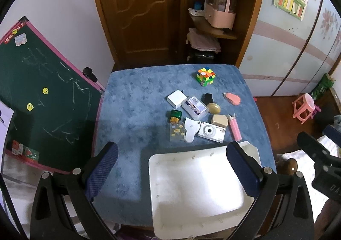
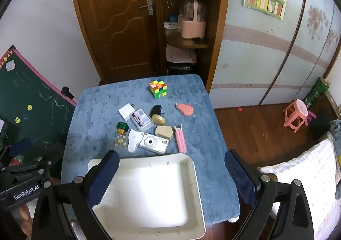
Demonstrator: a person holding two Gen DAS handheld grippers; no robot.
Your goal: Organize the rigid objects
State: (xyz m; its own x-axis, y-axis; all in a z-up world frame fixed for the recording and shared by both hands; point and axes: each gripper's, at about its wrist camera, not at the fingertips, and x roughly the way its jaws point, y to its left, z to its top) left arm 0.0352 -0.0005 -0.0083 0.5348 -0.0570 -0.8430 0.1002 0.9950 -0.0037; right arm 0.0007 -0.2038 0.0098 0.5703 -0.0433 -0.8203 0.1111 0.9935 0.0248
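A white tray [image 1: 162,208] [image 2: 196,180] rests empty on the near part of the blue-covered table [image 1: 132,99] [image 2: 96,112]. Beyond it lie several small items: a colour cube [image 1: 205,76] [image 2: 158,88], a white camera [image 1: 211,131] [image 2: 153,143], a pink tube [image 1: 234,128] [image 2: 180,140], a clear case [image 1: 195,107] [image 2: 141,121], a white block [image 1: 177,99] [image 2: 126,112], a beige box [image 1: 219,120] [image 2: 164,131] and a pink pouch [image 1: 233,98] [image 2: 185,109]. My left gripper [image 1: 171,170] hangs open above the tray's left part. My right gripper [image 2: 172,178] hangs open over the tray too. Both hold nothing.
A green chalkboard [image 1: 40,99] [image 2: 27,101] leans at the table's left edge. A wooden door [image 1: 138,9] and a corner shelf [image 1: 215,31] stand behind. Wooden floor with a pink stool [image 1: 303,107] [image 2: 296,115] lies to the right. A patterned cushion [image 2: 309,176] sits at the near right.
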